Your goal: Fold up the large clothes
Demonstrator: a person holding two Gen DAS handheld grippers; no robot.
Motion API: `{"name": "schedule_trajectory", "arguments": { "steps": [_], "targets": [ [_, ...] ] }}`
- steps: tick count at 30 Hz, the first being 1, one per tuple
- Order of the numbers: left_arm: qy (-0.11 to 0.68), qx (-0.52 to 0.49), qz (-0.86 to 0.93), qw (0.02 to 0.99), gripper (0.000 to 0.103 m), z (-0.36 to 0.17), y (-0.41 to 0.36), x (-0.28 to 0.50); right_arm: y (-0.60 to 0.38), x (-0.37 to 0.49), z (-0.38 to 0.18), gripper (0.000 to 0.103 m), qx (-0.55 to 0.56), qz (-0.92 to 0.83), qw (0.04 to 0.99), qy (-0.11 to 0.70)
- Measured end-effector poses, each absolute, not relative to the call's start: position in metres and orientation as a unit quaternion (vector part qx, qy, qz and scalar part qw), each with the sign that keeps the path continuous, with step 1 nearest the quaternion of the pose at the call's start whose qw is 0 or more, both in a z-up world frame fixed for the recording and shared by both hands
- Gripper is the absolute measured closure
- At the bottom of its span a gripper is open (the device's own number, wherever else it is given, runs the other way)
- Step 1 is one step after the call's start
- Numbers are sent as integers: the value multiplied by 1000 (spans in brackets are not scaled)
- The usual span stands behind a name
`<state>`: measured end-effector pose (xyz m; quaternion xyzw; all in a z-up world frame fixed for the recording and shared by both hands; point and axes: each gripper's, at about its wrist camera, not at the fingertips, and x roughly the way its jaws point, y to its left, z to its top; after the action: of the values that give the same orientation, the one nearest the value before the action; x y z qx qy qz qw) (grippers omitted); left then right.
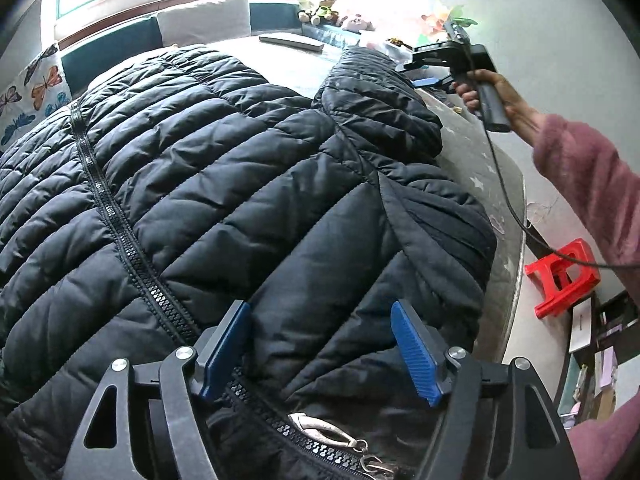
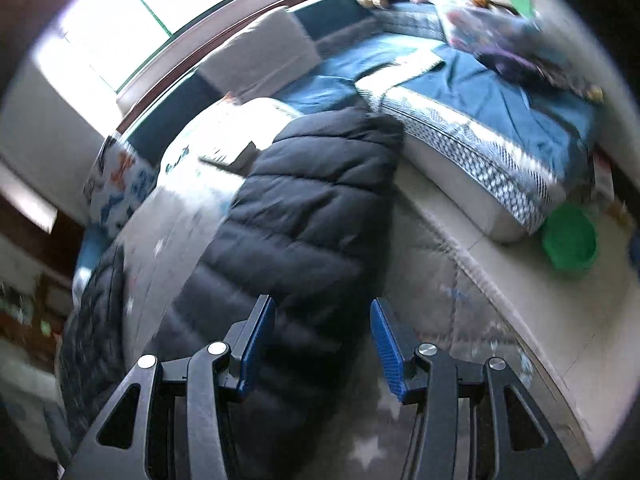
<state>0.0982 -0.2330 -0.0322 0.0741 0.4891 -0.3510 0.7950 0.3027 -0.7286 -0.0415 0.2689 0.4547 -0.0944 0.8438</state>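
So both grippers, left gripper (image 1: 320,344) and right gripper (image 2: 322,344), hung open over the puffer jacket (image 1: 224,184) (zipped shut); its sleeve (image 2: 304,208), right under the right one, probably needed grabbing next.

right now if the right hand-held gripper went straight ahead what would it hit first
Most likely the jacket sleeve: the right hand-held gripper is open and the sleeve runs between its fingers. The picture is blurred, so depth is unclear.

— What carried it all?

— A round counter (image 1: 494,184) under a grey cloth with pale stars. My black puffer jacket (image 1: 240,184) lay spread across most of it, zipper up, one sleeve (image 2: 304,216) stretched toward the far rim.

— Anything else on it?

— A flat dark book-like thing (image 1: 291,42) at the far side. I couldn't tell what it was.
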Motion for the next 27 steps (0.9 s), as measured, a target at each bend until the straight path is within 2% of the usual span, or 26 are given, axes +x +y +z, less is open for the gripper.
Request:
{"name": "schedule_trajectory", "arguments": {
  "steps": [5,6,7,10,15,21,27],
  "targets": [
    [489,73,-353,794,23,-33,-234,99,-741,307,-54,48,333,-92,834,430],
    [489,73,-353,794,23,-33,-234,99,-741,307,-53,51,340,-92,834,425],
    [489,72,-353,794,23,-33,-234,99,-742,307,-54,64,348,-94,833,419],
    [487,69,-354,795,22,-34,-234,100,-740,308,-52,85,363,-84,829,418],
    [489,62,-354,795,22,-31,-232,102,-728,306,-25,90,338,-77,847,404],
    [490,47,-335,804,22,-19,-218,101,-683,301,49,91,260,-43,891,370],
    [453,29,-293,842,22,10,-177,89,-608,281,119,92,187,29,926,327]
  ]
}}
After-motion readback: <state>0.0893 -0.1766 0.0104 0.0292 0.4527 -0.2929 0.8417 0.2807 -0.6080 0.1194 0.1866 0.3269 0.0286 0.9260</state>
